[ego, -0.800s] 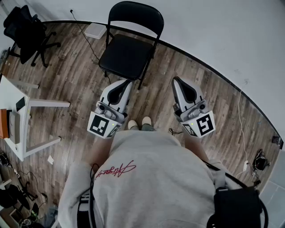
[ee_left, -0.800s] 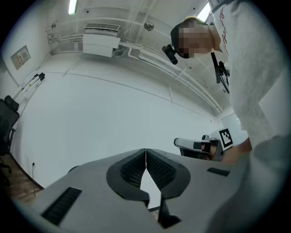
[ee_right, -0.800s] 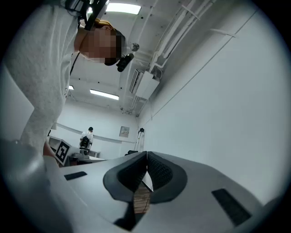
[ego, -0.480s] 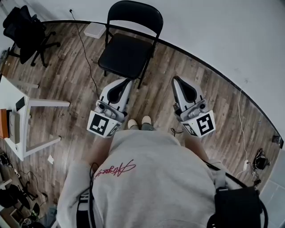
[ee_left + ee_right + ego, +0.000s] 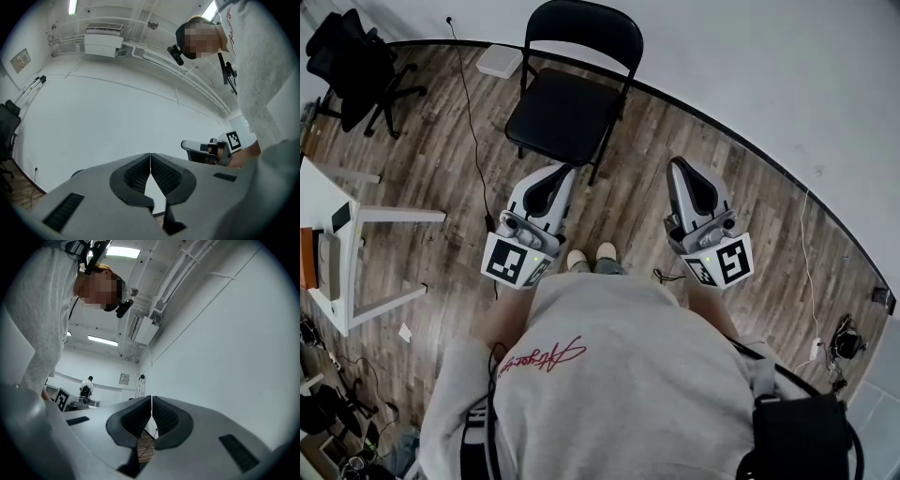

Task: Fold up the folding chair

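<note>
"Folding chair (image 5: 567, 103), where does it stand?"

"On the wooden floor (image 5: 441, 169), close before the white wall (image 5: 750, 66), with its backrest toward the wall. The folding chair is set up, its black seat flat."

"And the tongs?"

"Both are held low in front of the person's grey sweatshirt (image 5: 619, 375). The left tongs (image 5: 566, 172) point toward the chair's near edge, close to a front leg but not touching it. The right tongs (image 5: 680, 165) are off to the chair's right, over bare floor, well apart from it."

"Are they gripping anything?"

"No. In each gripper view the two jaws are pressed together at the tips, with nothing between them."

"What else is around?"

"A black office chair (image 5: 356, 66) stands at the far left. A white desk (image 5: 323, 202) sits at the left edge. A thin cable (image 5: 473, 103) runs across the floor past the chair's left side. The person's shoes (image 5: 591, 258) show between the two tongs."
</note>
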Action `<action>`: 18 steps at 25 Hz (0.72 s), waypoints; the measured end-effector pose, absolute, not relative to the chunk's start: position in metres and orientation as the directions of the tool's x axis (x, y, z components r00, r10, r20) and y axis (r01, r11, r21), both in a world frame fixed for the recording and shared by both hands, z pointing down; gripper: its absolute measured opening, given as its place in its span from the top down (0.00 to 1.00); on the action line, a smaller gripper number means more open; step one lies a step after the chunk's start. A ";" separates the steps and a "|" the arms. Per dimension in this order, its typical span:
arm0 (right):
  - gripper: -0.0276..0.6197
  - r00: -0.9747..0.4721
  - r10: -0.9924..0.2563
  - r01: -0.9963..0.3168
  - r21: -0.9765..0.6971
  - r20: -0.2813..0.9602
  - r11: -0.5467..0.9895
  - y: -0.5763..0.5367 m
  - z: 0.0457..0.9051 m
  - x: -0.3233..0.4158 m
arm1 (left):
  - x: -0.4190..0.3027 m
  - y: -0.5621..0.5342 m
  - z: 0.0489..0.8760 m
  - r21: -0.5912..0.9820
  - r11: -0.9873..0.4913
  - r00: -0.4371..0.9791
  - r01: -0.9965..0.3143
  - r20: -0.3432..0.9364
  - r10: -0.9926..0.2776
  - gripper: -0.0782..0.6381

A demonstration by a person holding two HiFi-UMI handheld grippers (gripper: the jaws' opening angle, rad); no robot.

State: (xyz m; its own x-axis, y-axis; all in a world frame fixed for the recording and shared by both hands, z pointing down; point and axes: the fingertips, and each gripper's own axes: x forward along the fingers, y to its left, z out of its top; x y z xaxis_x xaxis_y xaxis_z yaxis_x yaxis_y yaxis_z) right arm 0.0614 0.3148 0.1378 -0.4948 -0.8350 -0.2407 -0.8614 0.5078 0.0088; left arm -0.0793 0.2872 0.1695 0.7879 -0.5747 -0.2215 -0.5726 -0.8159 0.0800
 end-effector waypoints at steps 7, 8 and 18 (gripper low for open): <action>0.93 -0.518 -0.820 -0.849 0.031 -0.246 0.527 0.311 0.145 0.074 | -0.083 0.274 0.181 0.103 -0.743 0.718 -0.661 -0.200 -0.666 0.87; 0.93 -0.517 -0.824 -0.851 0.037 -0.233 0.524 0.308 0.149 0.077 | -0.084 0.272 0.185 0.101 -0.730 0.707 -0.676 -0.191 -0.681 0.87; 0.93 -0.466 -0.859 -0.881 0.019 -0.211 0.473 0.246 0.169 0.082 | -0.111 0.209 0.219 0.176 -0.656 0.647 -0.734 -0.115 -0.754 0.87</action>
State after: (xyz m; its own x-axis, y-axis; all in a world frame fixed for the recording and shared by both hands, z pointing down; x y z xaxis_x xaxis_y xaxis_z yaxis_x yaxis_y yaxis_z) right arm 0.0819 0.2459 0.1689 -0.4656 -0.8594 -0.2113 -0.8810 0.4728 0.0186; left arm -0.1112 0.2087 0.2190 0.6469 -0.7539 -0.1149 -0.7337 -0.6563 0.1759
